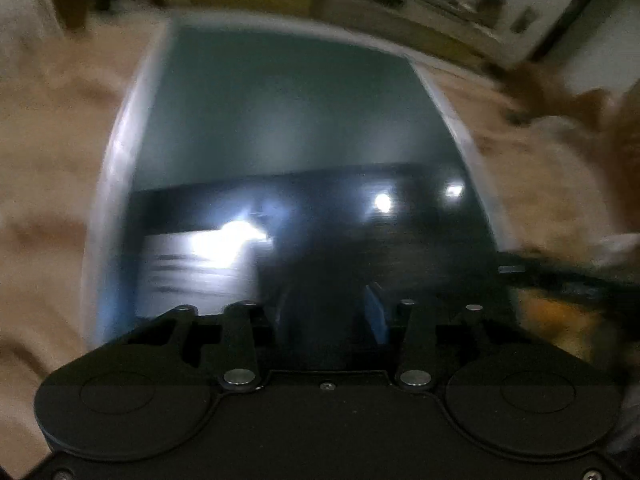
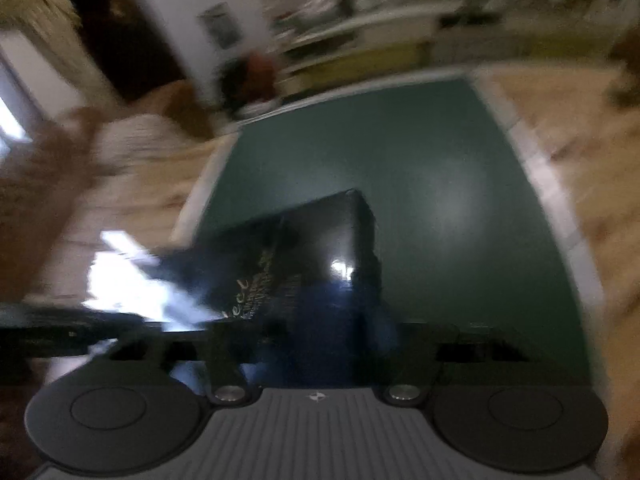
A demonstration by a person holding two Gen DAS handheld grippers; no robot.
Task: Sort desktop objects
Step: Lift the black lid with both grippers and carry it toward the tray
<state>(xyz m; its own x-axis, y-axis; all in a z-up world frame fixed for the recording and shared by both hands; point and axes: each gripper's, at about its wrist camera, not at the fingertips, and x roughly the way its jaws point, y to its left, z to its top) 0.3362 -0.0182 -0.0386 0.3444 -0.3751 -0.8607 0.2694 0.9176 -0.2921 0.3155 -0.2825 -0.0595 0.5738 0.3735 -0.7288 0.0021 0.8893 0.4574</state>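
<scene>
left gripper [image 1: 332,320] clenched on black box [image 1: 320,220] | right gripper [image 2: 320,332] clenched on same box [image 2: 320,240] | above green mat [image 2: 440,160] | keep both hands level, grip even

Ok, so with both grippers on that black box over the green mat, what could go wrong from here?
1. The black box looks glossy, and the left gripper and right gripper seem to pinch only its near edge, so it may slip or tilt.
2. Both views are smeared, hinting at quick movement; two grips pulling unevenly could twist it free.
3. If dropped, it would land on the green mat or the wooden table.
</scene>
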